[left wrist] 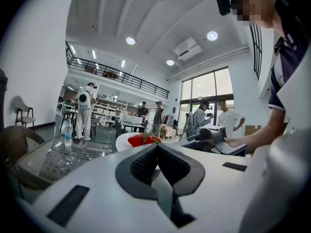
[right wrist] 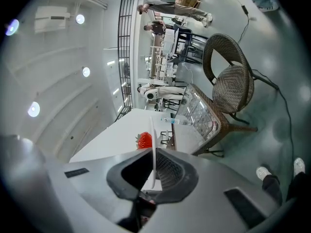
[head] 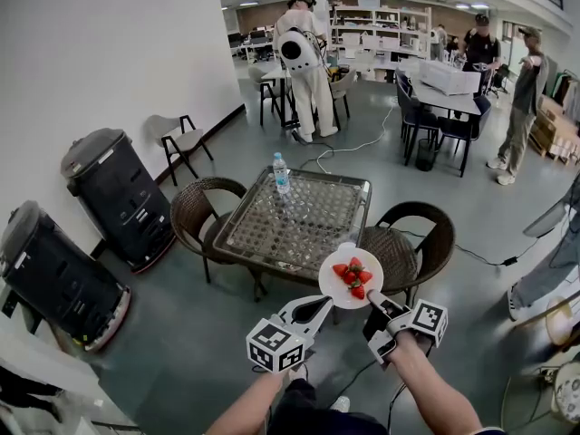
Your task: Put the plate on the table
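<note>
A white plate [head: 338, 280] with several strawberries [head: 352, 276] hangs in the air over the near right corner of the glass-topped wicker table [head: 299, 214]. My right gripper [head: 370, 295] is shut on the plate's near rim. In the right gripper view the plate [right wrist: 154, 147] runs edge-on between the jaws of the right gripper [right wrist: 153, 155], with a strawberry [right wrist: 144, 140] beside it. My left gripper [head: 328, 305] is shut with nothing in it, its tip just under the plate's near left rim. In the left gripper view the plate [left wrist: 125, 141] lies beyond the left gripper [left wrist: 156, 147].
A water bottle [head: 282, 174] stands at the table's far left corner. Wicker chairs stand at the left [head: 195, 208] and near right [head: 413, 243] of the table. Two black bins [head: 116, 193] line the left wall. People stand at the back, and a cable [head: 349, 148] crosses the floor.
</note>
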### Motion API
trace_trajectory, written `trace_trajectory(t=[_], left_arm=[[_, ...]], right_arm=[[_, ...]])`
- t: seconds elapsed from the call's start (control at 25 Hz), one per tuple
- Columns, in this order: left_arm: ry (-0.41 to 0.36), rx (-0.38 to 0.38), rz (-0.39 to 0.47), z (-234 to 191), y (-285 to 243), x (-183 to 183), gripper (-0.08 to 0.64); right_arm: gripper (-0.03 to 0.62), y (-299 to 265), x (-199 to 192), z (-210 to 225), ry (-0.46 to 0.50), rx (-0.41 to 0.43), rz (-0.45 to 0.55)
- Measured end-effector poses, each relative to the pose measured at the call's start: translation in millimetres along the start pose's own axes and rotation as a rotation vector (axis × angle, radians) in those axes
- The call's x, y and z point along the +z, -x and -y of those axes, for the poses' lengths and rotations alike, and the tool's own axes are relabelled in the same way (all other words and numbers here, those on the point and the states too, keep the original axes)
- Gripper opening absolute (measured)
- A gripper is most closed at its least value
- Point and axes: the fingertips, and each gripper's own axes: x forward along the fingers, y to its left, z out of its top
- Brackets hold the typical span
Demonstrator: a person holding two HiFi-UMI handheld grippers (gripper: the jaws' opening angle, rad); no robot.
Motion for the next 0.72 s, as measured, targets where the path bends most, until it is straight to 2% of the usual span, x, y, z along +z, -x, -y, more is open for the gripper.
trace_trajectory(t=[0.72], left_arm=[[0.018,0.019,-0.014,-4.6,-26.6,-8.6,0.006]], right_arm=[[0.018,-3.8,28.1,13.6,0.005,-0.013,-0.011]])
